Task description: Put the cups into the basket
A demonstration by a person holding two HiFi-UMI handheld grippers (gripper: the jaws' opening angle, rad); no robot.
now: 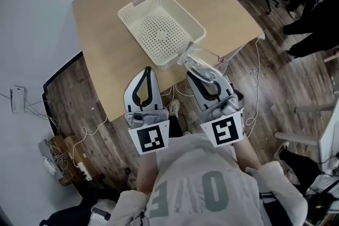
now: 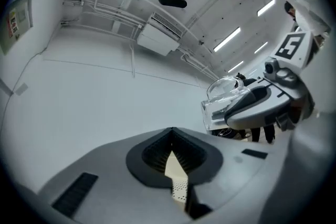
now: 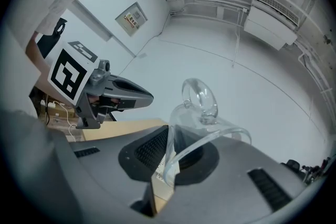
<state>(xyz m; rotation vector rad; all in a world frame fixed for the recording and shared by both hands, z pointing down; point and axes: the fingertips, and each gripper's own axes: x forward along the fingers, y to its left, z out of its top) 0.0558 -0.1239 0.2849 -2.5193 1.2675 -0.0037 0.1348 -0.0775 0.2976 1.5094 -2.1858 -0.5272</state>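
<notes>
A clear cup [image 1: 200,62] is pinched by its rim in the right gripper [image 1: 192,75], by the near corner of the basket [image 1: 139,1]; the left gripper [image 1: 147,72] is pressed shut, empty. The smooth glass could be let slip, or knocked against the basket wall

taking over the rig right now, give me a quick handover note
Left gripper: shut, nothing in it, over the table's near edge.
Right gripper: shut on a clear cup with a handle, held in the air just short of the basket's near right corner.
Basket: on the table, and it looks empty in the head view.
Done: one cup is in the right gripper.
Left: carry the cup over the rim and release it inside the basket. No other cup shows on the table, so look around for more.
</notes>
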